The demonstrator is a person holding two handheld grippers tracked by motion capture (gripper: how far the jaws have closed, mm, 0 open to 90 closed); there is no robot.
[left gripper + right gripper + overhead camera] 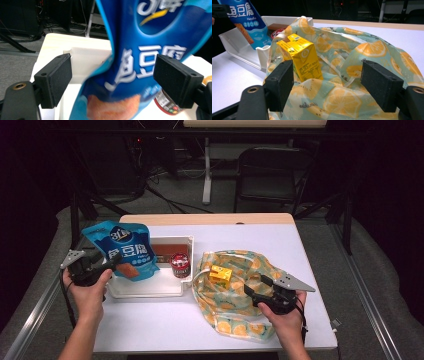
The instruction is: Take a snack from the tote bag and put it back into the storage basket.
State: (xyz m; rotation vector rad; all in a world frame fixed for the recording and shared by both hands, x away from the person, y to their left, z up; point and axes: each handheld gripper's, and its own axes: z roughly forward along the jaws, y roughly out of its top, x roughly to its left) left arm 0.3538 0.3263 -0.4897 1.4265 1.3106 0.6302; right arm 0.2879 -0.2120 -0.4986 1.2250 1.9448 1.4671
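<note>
My tongs' pads (58, 77) look matt black foam; the blue snack bag (140, 62) is glossy plastic, the orange-print bag (362, 57) soft cloth, the tray (150, 287) smooth white plastic.

snack bag (122, 249) in tray (150, 290), carton (220, 275) on cloth bag (240, 320) right

A: What stands on the bench (165, 320)?
B: A white tray (150, 290) with a red can (180, 265) inside, near its right wall.
A: And behind the bench?
B: A black chair (272, 170) and a white post (206, 170) on the grey floor (375, 270).
</note>
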